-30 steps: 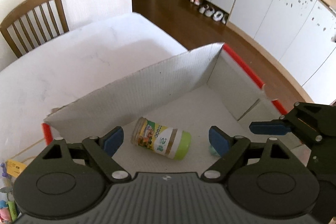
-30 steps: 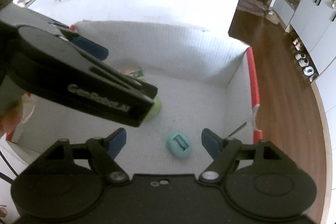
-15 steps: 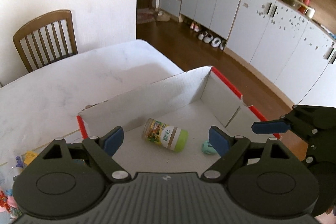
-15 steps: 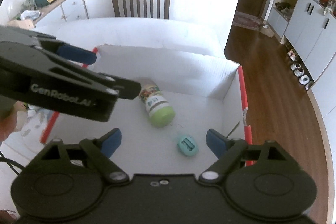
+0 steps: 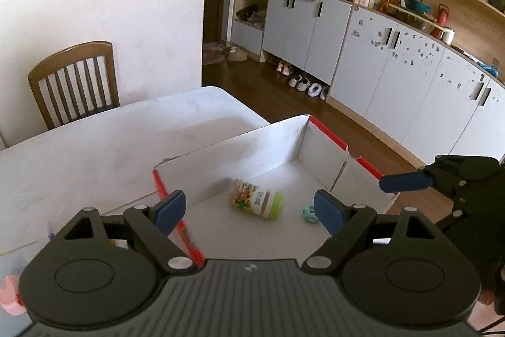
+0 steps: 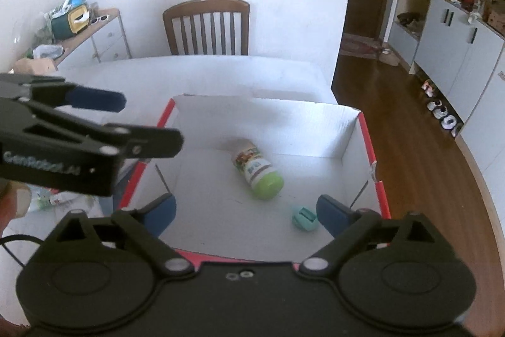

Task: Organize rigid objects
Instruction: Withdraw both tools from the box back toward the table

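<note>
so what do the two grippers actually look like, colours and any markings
Both are matte black plastic. The left gripper has blue pads on its fingers, round pivot discs, silver screws and a ribbed grey body. The right gripper matches. White GenRobot.AI lettering shows on the left one's side.

one white box [image 6: 350, 141] with red edges sits on one white table [image 5: 94, 147], holding two things, one green-capped bottle [image 6: 257, 169] and one small teal object [image 6: 304, 218] at its five o'clock, with one wooden chair [image 6: 206, 26] behind.
</note>
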A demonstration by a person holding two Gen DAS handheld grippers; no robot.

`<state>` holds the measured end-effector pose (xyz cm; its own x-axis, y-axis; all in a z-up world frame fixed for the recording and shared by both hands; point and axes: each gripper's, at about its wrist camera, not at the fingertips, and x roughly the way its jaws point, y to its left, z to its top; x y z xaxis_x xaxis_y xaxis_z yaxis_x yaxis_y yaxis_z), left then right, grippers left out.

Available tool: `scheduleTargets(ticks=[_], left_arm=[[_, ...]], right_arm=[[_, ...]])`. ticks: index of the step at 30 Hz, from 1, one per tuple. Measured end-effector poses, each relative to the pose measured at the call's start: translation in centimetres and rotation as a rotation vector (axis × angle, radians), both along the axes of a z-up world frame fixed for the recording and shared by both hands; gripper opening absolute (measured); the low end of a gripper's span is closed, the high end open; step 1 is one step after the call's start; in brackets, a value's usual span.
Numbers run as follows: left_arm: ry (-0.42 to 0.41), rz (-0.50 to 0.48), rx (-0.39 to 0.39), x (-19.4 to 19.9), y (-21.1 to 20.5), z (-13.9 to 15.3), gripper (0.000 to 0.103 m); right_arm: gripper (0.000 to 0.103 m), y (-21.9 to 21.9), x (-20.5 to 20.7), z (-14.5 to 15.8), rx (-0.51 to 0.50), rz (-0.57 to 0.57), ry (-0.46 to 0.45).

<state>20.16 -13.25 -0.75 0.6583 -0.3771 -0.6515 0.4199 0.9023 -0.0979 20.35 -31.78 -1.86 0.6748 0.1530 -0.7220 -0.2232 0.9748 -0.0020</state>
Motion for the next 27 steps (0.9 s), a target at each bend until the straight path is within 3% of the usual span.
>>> scheduleTargets(ticks=[14, 16, 27], left_arm=[[-0.025, -0.019, -0.051, -3.3, 6.5, 0.6, 0.091], [-0.038, -0.02, -0.058, -3.6, 7.5, 0.6, 0.095], [-0.091, 0.0, -0.122, -4.9, 14.1, 0.2, 0.102]], right_arm=[[0.102, 4.3, -3.3, 0.2, 0.099, -0.085, -0.09], [0.102, 5.1, -3.6, 0.1, 0.104, -0.091, -0.093], [0.102, 11.3, -5.0, -1.0, 0.12, -0.048, -0.093]])
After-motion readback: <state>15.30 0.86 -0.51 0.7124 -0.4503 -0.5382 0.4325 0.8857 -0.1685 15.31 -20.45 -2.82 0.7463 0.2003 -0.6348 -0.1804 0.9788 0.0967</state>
